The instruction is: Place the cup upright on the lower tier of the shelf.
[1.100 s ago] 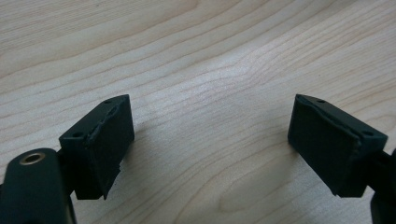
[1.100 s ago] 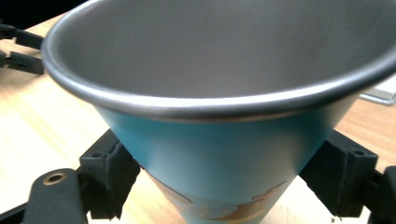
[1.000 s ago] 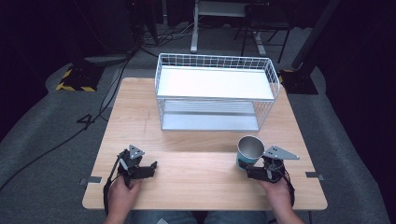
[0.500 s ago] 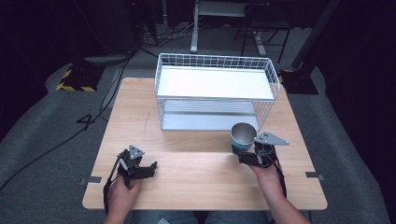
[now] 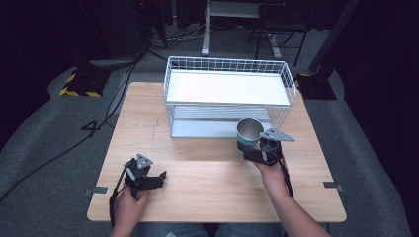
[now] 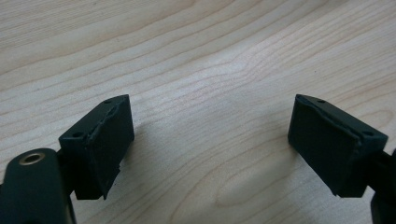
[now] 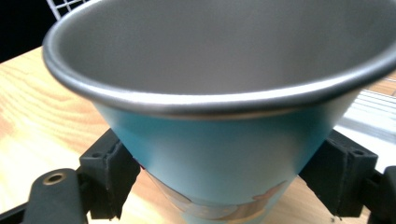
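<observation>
My right tool (image 5: 253, 154) has its jaws closed on the lower body of the cup (image 5: 248, 133), one black jaw pressed against each side of the light blue wall, as my right gripper view shows; the cup (image 7: 224, 116) fills most of that view, grey metal inside with a rolled rim, and a patch of printed colour near its base that I cannot make out. In the high view the cup stands upright with its mouth up, near the right half of the bench (image 5: 207, 197), just in front of the white wire rack (image 5: 227, 94) and close to the rack's front right corner; whether its base rests on the wood or is lifted off it I cannot tell. My right hand (image 5: 271, 170) comes in from the near edge behind the tool. My left tool (image 5: 157, 178) sits low over the near left part of the bench, well apart from the cup and the rack, held in my left hand (image 5: 129, 205). In my left gripper view its jaws stand wide apart with bare wood grain (image 6: 205, 93) between them, gripping nothing.
</observation>
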Motion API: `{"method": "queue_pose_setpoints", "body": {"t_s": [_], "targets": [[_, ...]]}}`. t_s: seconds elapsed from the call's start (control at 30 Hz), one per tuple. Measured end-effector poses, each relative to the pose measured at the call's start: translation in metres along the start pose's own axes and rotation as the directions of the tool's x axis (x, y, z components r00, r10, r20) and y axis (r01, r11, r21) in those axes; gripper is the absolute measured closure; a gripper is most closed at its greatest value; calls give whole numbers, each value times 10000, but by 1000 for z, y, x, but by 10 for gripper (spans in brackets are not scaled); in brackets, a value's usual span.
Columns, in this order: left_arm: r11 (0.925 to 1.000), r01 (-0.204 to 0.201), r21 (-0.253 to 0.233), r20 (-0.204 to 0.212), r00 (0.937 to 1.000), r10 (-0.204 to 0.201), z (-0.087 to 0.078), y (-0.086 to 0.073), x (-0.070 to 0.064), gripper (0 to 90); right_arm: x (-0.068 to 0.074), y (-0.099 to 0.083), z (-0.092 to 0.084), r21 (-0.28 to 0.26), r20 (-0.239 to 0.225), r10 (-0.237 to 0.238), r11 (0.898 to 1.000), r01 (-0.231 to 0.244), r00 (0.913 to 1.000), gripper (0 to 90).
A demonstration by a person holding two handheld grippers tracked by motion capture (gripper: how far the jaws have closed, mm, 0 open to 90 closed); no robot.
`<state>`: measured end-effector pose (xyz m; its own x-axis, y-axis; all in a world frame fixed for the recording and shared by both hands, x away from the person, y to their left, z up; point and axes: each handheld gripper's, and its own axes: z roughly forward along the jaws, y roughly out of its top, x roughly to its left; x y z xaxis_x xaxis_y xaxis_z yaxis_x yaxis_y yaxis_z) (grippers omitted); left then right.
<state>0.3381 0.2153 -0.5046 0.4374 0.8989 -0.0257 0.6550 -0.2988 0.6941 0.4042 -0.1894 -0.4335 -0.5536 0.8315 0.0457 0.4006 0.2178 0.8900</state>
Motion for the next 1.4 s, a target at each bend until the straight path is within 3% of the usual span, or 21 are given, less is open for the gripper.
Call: {"method": "queue_pose_setpoints", "body": {"t_s": [0.43,0.67,0.93,1.4], "targets": [[10000,-32,2,16,10000,32,-1,-1,-1,150,2,13,42,-94,413,252,9996,-248,9988,194],[10000,42,-4,-12,10000,-42,-1,-1,-1,150,2,16,55,-212,562,260,9995,-249,9981,194],[10000,87,-10,-56,9999,-87,-2,-3,-3,151,3,25,74,-559,646,617,9967,-581,9960,194],[10000,43,14,-37,10000,-43,-3,-3,-3,151,14,31,108,-953,1050,205,9954,-104,9943,193]]}}
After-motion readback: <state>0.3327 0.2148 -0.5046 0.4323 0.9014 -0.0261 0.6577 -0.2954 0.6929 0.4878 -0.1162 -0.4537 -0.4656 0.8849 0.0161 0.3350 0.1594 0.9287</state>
